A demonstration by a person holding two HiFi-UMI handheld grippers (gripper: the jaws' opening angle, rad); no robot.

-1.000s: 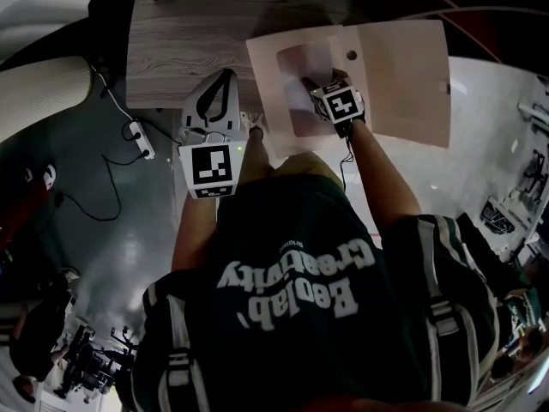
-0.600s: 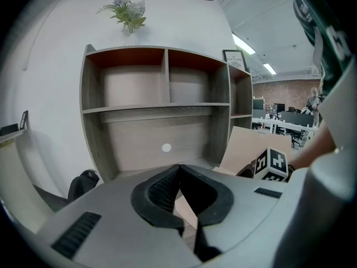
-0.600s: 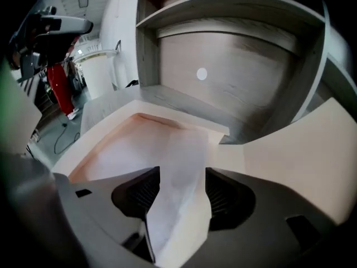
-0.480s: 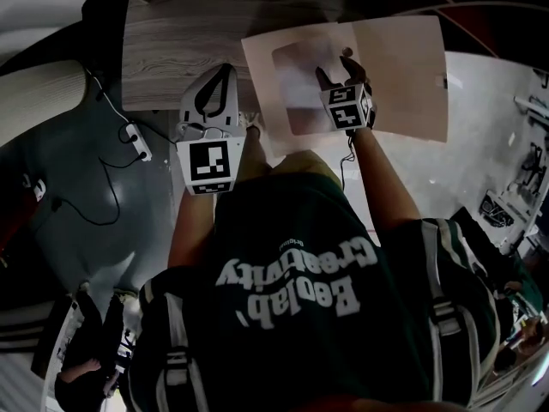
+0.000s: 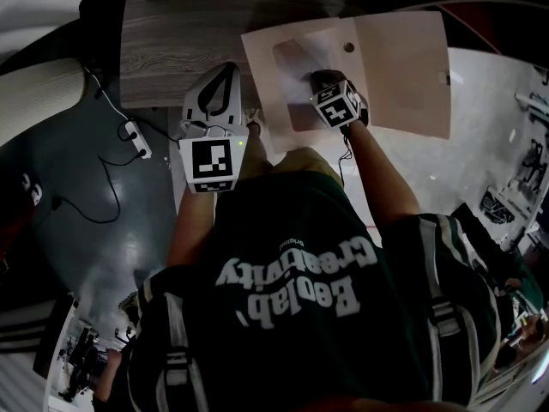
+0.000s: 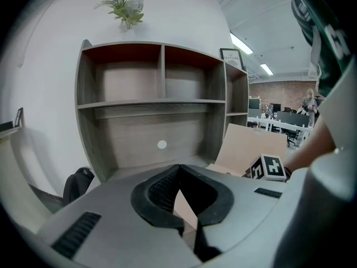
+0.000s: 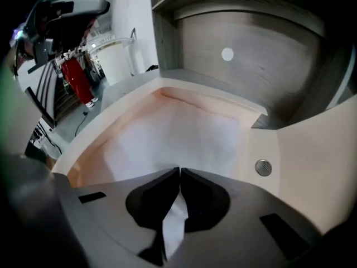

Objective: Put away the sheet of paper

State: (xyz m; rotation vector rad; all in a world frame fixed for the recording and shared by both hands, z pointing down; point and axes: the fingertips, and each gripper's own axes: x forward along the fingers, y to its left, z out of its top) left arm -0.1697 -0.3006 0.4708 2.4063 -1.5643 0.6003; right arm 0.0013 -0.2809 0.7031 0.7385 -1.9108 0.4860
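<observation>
A white sheet of paper lies in the left half of an open beige folder on the wooden desk. My right gripper is low over the sheet's right part. In the right gripper view its jaws are closed together, and a strip of the sheet runs up between them. The folder's flap carries a round metal snap. My left gripper hovers at the desk's front edge, left of the folder, shut and holding nothing.
A wooden shelf unit with bare compartments rises behind the desk. A power strip and cables lie on the grey floor at the left. The folder's right half hangs past the desk toward a white surface.
The right gripper's fingers stood spread over the sheet half a second ago and are now closed together, shifted slightly left. The left gripper has barely moved.
</observation>
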